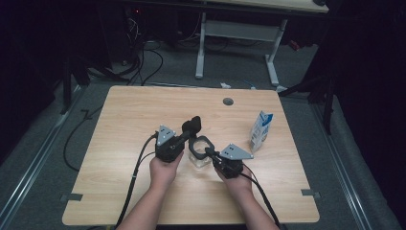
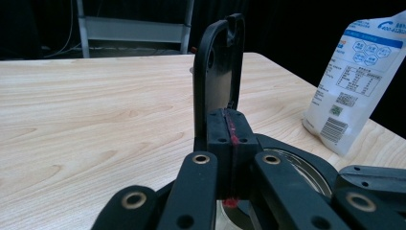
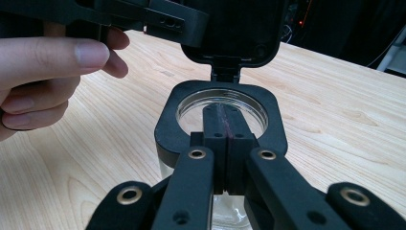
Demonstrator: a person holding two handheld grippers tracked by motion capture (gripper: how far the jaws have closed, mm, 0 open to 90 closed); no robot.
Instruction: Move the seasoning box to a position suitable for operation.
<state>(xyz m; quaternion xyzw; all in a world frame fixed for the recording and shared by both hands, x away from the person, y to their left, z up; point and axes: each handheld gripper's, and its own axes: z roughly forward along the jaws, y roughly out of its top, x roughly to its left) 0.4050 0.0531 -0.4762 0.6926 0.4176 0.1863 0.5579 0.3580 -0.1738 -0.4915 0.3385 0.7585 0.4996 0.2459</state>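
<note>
my left fingers (image 1: 190,130) clamp the jar's raised lid (image 1: 193,125), my right fingers (image 1: 209,152) its black rim (image 1: 201,143), on a pale wood surface (image 1: 124,124) in a dark room, milk carton (image 1: 261,131) nearby.

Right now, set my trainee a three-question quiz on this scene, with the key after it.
1. True or false: the hinged lid of the jar is shut.
2. What does the right claw clamp? A) the black collar round the jar's mouth B) the lid C) a spoon
3. Fill in: the carton stands on the table at the person's ___ side.
Key: 1 false, it stands open, pinched by the left claw; 2 A; 3 right.
</note>
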